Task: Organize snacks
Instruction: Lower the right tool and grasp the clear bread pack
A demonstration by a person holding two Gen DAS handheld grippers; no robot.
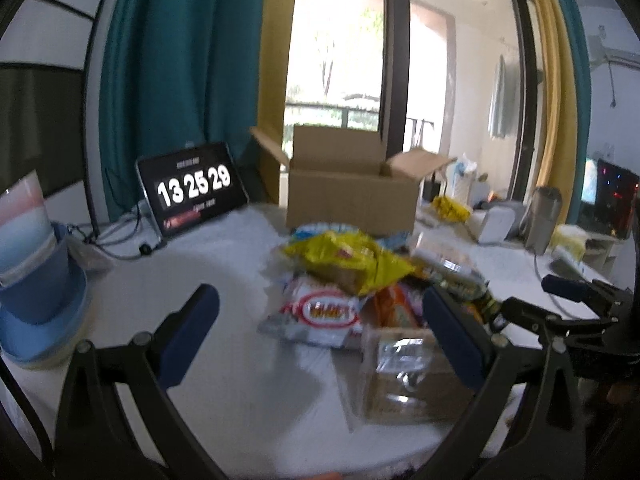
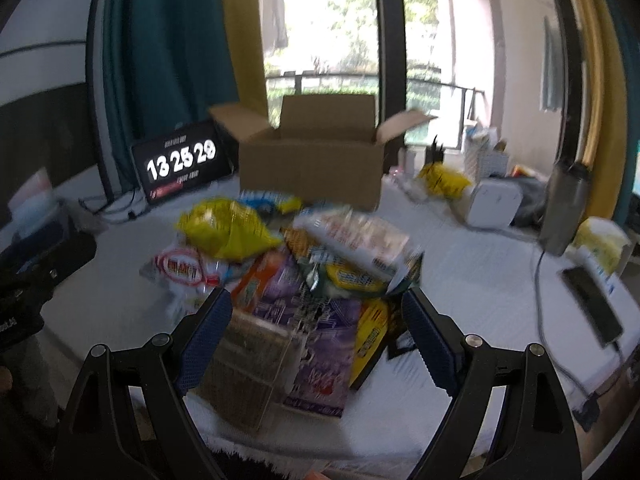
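Note:
A heap of snack packs lies mid-table: a yellow bag (image 1: 352,256) (image 2: 224,230), a white pack with a red oval label (image 1: 324,312) (image 2: 182,268), an orange pack (image 1: 394,306), a purple pack (image 2: 320,344) and a clear box (image 1: 404,376) (image 2: 252,364). Behind the heap stands an open cardboard box (image 1: 352,196) (image 2: 312,168). My left gripper (image 1: 320,340) hangs open above the table, in front of the white pack. My right gripper (image 2: 318,338) is open over the clear box and the purple pack. Neither holds anything. The frames are blurred.
A tablet showing a clock (image 1: 194,188) (image 2: 180,166) leans at the back left. A blue cup stack (image 1: 36,272) sits far left. At the right are a grey flask (image 2: 566,204), a white device (image 2: 496,202), a phone (image 2: 594,304) and cables. The white table (image 1: 168,280) has a near edge.

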